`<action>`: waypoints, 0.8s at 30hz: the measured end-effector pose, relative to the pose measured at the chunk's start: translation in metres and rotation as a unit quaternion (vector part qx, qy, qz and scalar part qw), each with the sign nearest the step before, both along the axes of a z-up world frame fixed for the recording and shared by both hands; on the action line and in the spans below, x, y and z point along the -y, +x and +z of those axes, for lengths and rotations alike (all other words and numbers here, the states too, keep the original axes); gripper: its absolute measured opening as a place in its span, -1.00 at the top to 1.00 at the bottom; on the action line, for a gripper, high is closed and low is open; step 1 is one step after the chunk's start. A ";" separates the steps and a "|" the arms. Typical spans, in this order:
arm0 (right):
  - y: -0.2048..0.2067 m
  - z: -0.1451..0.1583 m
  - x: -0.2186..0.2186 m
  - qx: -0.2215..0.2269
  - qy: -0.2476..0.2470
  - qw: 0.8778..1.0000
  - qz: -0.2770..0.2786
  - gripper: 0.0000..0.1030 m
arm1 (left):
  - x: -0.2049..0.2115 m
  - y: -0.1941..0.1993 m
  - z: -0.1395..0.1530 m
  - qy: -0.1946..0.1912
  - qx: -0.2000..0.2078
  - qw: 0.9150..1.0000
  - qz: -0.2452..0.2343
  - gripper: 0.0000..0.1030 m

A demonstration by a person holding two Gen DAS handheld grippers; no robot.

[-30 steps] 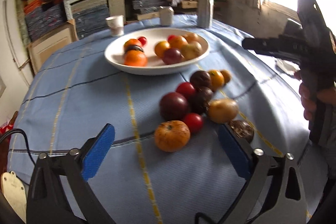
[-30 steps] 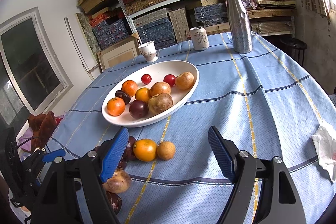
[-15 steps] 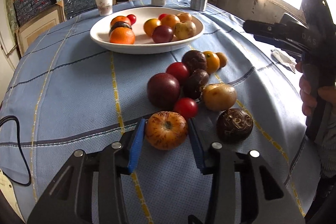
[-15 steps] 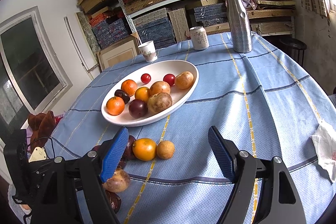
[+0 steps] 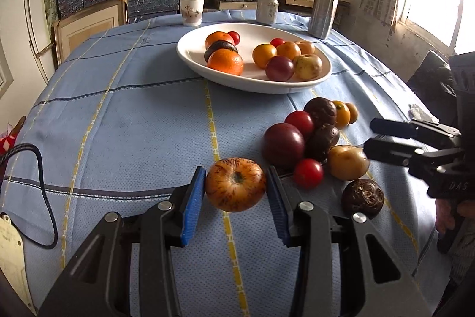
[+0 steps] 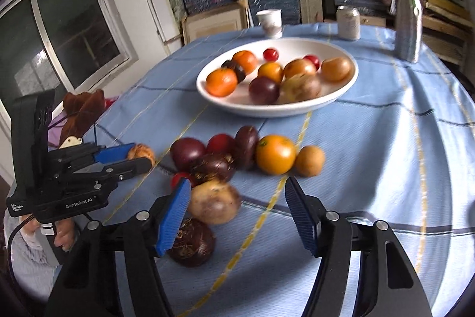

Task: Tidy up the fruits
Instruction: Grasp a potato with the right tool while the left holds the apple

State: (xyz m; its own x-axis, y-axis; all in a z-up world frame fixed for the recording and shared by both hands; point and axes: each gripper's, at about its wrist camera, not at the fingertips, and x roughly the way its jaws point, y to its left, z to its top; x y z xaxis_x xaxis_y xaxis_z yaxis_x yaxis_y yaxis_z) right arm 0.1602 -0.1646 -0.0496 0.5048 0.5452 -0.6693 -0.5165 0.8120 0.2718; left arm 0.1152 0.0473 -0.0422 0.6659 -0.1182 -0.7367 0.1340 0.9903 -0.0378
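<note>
My left gripper (image 5: 236,186) is shut on a streaked orange-yellow fruit (image 5: 236,184), its blue pads against both sides, just above the blue tablecloth; the right wrist view shows the fruit (image 6: 142,153) between those fingers. A cluster of loose fruit (image 5: 314,135) lies to its right: dark purple, red, orange and tan ones. A white oval bowl (image 5: 311,80) behind holds several oranges, plums and small tomatoes. My right gripper (image 6: 237,210) is open and empty, low over the near side of the cluster, beside a tan fruit (image 6: 215,205) and a dark brown one (image 6: 193,245).
A paper cup (image 5: 192,10), a drink can (image 5: 267,9) and a metal bottle (image 5: 323,8) stand at the table's far edge. Shelves of stacked boxes rise behind. A cable (image 5: 44,183) lies at the left. A crumpled tissue (image 5: 420,113) sits at the right.
My left gripper closed on the streaked fruit and has it off the cloth. My right gripper has swung down and left to the near side of the loose fruit.
</note>
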 end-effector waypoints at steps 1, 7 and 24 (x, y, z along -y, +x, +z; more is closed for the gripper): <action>0.000 -0.002 -0.001 -0.005 -0.001 1.000 0.002 -0.27 | 0.000 0.000 0.000 0.000 0.001 1.000 0.000 0.21; 0.005 -0.014 -0.015 -0.052 0.009 0.998 0.038 -0.07 | 0.001 0.001 -0.001 0.002 -0.004 1.000 -0.004 0.21; 0.005 0.018 0.005 -0.007 0.048 0.999 0.018 0.22 | 0.012 0.014 0.026 0.008 0.021 1.000 -0.007 0.21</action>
State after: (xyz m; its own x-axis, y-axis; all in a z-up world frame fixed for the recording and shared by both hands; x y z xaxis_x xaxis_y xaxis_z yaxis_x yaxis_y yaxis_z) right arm 0.1651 -0.1696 -0.0312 0.4743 0.6250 -0.6200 -0.5412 0.7625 0.3546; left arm 0.1292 0.0351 -0.0166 0.6939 -0.1170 -0.7105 0.1493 0.9886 -0.0170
